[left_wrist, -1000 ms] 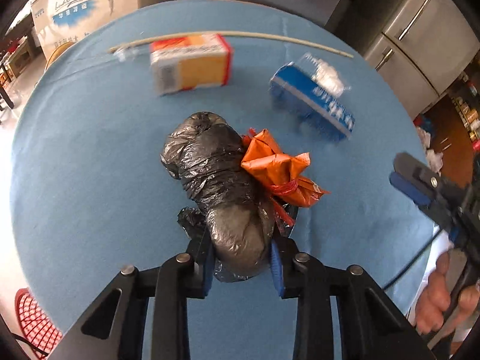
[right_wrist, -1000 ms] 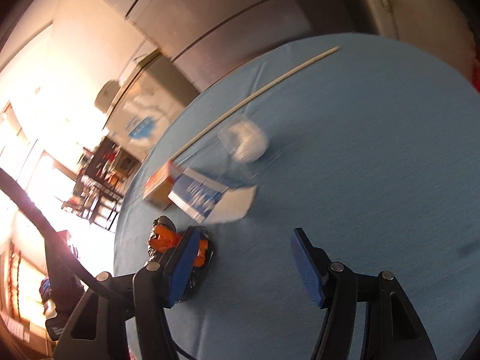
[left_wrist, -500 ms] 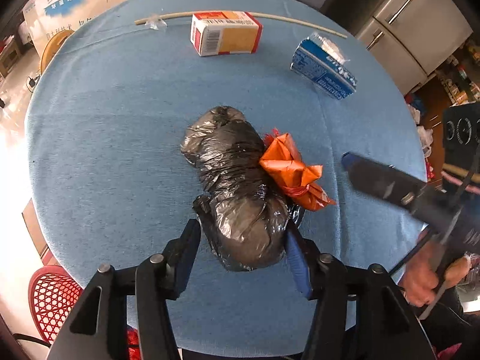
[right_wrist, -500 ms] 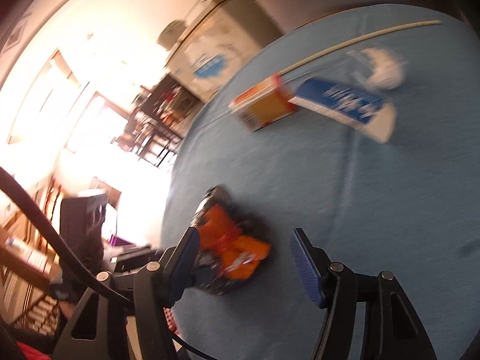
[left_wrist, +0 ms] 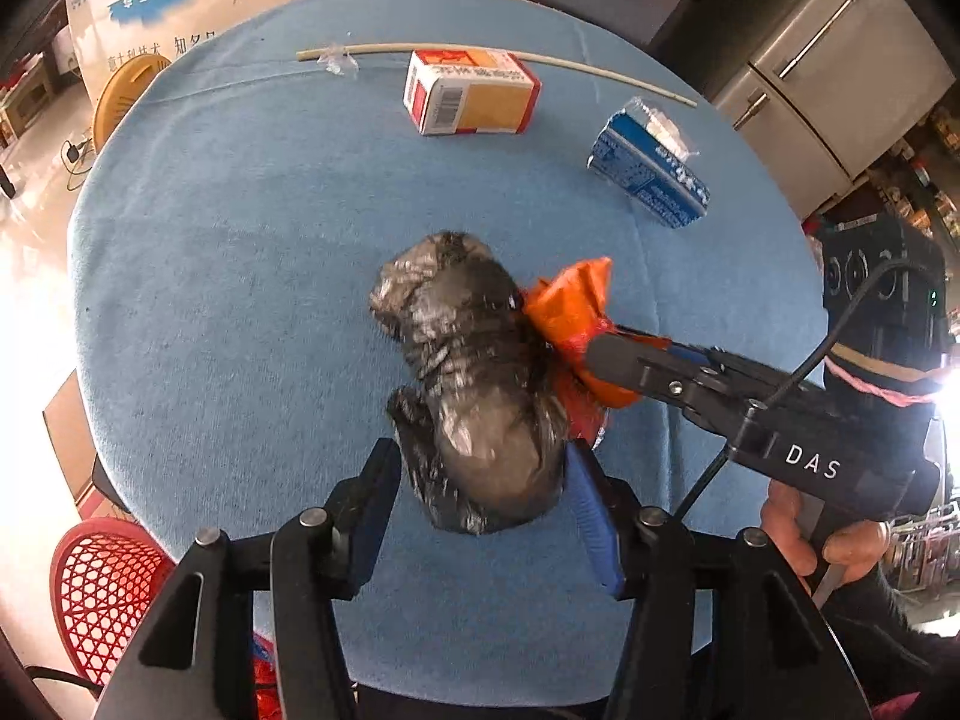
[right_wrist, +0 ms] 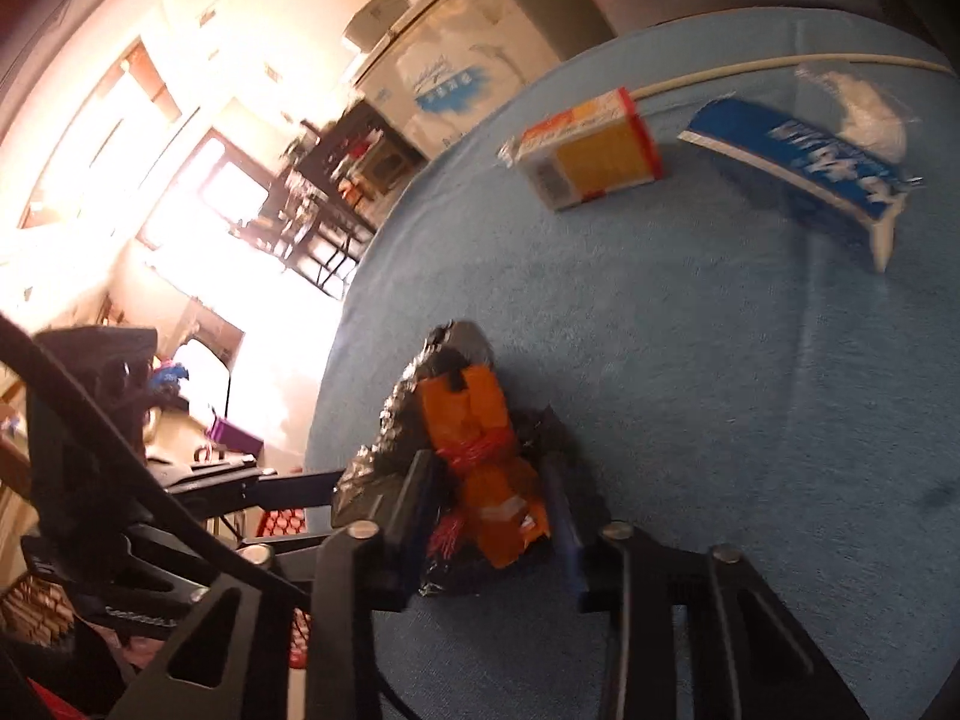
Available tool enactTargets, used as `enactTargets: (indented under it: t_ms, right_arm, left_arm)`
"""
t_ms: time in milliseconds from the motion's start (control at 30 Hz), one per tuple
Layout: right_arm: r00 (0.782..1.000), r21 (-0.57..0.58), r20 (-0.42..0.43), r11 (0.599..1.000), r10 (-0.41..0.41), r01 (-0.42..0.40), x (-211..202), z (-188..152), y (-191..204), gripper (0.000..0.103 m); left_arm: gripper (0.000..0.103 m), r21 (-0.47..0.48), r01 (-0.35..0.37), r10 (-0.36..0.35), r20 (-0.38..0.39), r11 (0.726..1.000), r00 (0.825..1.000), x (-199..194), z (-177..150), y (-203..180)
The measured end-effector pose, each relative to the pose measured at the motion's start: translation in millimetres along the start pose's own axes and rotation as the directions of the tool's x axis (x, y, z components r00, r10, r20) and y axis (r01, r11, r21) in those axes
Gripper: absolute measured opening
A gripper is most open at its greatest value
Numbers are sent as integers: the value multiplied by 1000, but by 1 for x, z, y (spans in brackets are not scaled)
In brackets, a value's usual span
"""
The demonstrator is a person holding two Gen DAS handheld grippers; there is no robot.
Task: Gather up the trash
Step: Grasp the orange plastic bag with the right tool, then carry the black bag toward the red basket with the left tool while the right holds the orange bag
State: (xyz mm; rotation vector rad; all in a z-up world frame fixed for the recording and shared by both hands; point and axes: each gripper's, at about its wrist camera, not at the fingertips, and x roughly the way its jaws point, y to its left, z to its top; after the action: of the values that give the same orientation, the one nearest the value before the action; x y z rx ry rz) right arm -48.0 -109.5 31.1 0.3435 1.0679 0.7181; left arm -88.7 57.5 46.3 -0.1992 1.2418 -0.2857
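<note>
Since a second ago, the left tool (left_wrist: pixel 480 498) has let go of the black bag bundle (left_wrist: pixel 474 384) and drawn back a little, while the right tool (right_wrist: pixel 492 516) has swung in from the side and its jaws have just been closing on the orange wrapper (right_wrist: pixel 486 450) tucked against the bundle's right flank.

What could go wrong from here is a partial pick. The right tool pinches only the crumpled orange wrapper, which appears tied with red string to the black plastic; if that tie is loose, lifting may pull the wrapper free and leave the bundle on the blue worktop (left_wrist: pixel 240 252). If the tie holds, the whole mass could swing from a thin fold of film and tear or slip out. The left tool's fingers (left_wrist: pixel 372 498) still flank the near end of the bundle, so a sideways drag could also snag it against them.

As for the tools: the left one stands partly spread, its two blue-padded fingers on either side of the bundle's near end, the right-hand pad about touching the plastic and the left-hand one apart from it, so it no longer squeezes. The right tool is nearly pressed together, pinching the orange wrapper between its pads. The bundle itself lies near the middle of the worktop, well apart from the orange-and-white carton (left_wrist: pixel 471 93), the blue packet (left_wrist: pixel 648 180) and the long thin stick (left_wrist: pixel 600 69) at the far edge. A red mesh basket (left_wrist: pixel 102 594) sits below the worktop's near-left rim, seemingly the place for the trash.
</note>
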Motion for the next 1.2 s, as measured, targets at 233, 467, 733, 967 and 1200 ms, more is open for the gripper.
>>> enactTargets:
  t_ms: [233, 467, 733, 967, 1200]
  right_arm:
    - [997, 149, 39, 987, -69, 62, -28, 0, -40, 31]
    - [993, 247, 46, 965, -105, 91, -51, 0, -63, 38]
    - [987, 183, 80, 976, -138, 121, -52, -1, -48, 75]
    - [963, 62, 75, 965, -258, 254, -36, -2, -32, 39]
    - [959, 29, 98, 964, -266, 264, -35, -5, -22, 27]
  left_arm:
    - [68, -51, -8, 7, -7, 999, 1000, 29, 26, -7]
    - [54, -70, -68, 69, 21, 995, 997, 50, 32, -12]
    - [40, -63, -94, 97, 52, 994, 994, 42, 19, -9]
    - [40, -44, -107, 111, 87, 993, 990, 25, 6, -12]
    - [40, -75, -175, 185, 158, 982, 970, -3, -6, -6]
